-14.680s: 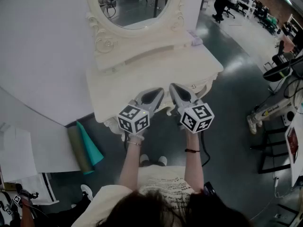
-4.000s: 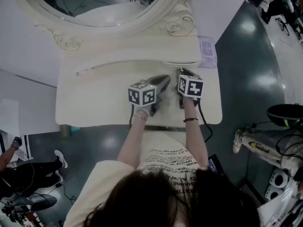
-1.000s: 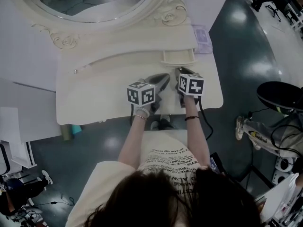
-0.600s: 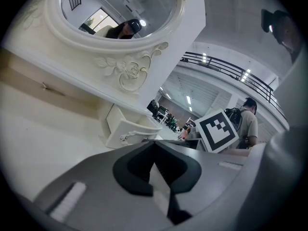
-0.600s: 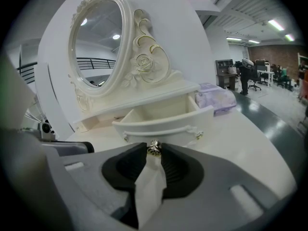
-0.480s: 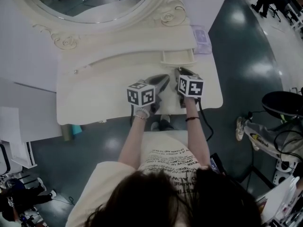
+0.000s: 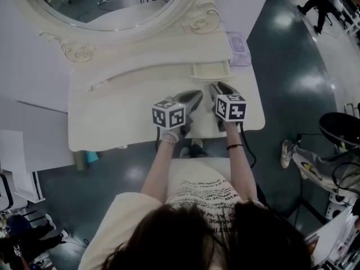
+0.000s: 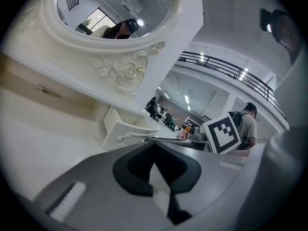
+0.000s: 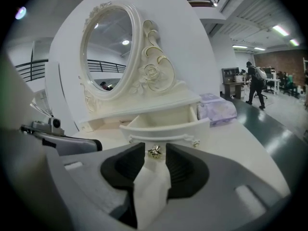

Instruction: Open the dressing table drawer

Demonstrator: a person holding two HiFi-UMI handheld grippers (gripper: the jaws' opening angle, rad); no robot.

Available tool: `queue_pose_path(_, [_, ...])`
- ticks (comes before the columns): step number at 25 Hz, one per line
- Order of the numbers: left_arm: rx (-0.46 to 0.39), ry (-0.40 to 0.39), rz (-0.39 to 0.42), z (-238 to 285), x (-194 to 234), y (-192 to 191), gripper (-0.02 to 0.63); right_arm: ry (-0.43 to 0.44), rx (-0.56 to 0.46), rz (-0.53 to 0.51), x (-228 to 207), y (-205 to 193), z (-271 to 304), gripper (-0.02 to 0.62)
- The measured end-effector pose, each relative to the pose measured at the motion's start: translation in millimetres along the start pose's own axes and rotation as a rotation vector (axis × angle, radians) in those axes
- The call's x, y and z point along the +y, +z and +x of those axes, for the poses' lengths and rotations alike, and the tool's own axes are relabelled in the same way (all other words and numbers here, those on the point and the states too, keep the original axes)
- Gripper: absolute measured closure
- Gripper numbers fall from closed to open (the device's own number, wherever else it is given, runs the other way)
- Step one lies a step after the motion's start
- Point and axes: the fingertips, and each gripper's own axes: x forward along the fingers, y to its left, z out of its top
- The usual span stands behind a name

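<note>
The cream dressing table (image 7: 112,117) has a small drawer (image 7: 211,70) pulled out of the right end of its upper shelf, and it looks empty inside (image 9: 163,121). My right gripper (image 9: 155,148) points at the drawer front. Its jaws are opening, and the gold knob (image 9: 154,152) sits between the tips with a gap on both sides. In the head view the right gripper (image 7: 216,86) is just in front of the drawer. My left gripper (image 7: 197,94) rests low over the tabletop beside it, tips together (image 8: 153,146) and holding nothing.
An oval mirror (image 7: 107,4) in a carved frame stands at the back. A pale purple box (image 7: 239,40) lies on the shelf to the right of the drawer. A second knob (image 7: 90,86) marks the shelf's left end. People and office chairs stand on the dark floor to the right.
The drawer, flush four seconds ago, now stands out of the shelf. Over the last second the right gripper has tilted a little; the left one has stayed still.
</note>
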Motion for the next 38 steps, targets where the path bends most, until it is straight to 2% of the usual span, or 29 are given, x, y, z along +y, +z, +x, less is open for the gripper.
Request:
queue_pose_path(6, [-0.002, -0.018, 0.032, -1.9, -4.4, 3.6, 0.606, 0.090, -0.044, -0.036, 10.1, -2.1, -12.9, 0.471])
queue_pose_path(17, [-0.008, -0.050, 0.074, -9.5, -14.2, 4.7, 0.606, 0.184, -0.090, -0.084, 34.3, 7.7, -25.5, 0.494])
queue_pose_path(38, [-0.037, -0.087, 0.131, -17.5, -27.6, 9.8, 0.606, 0.299, -0.174, -0.105, 54.7, 22.2, -40.6, 0.591])
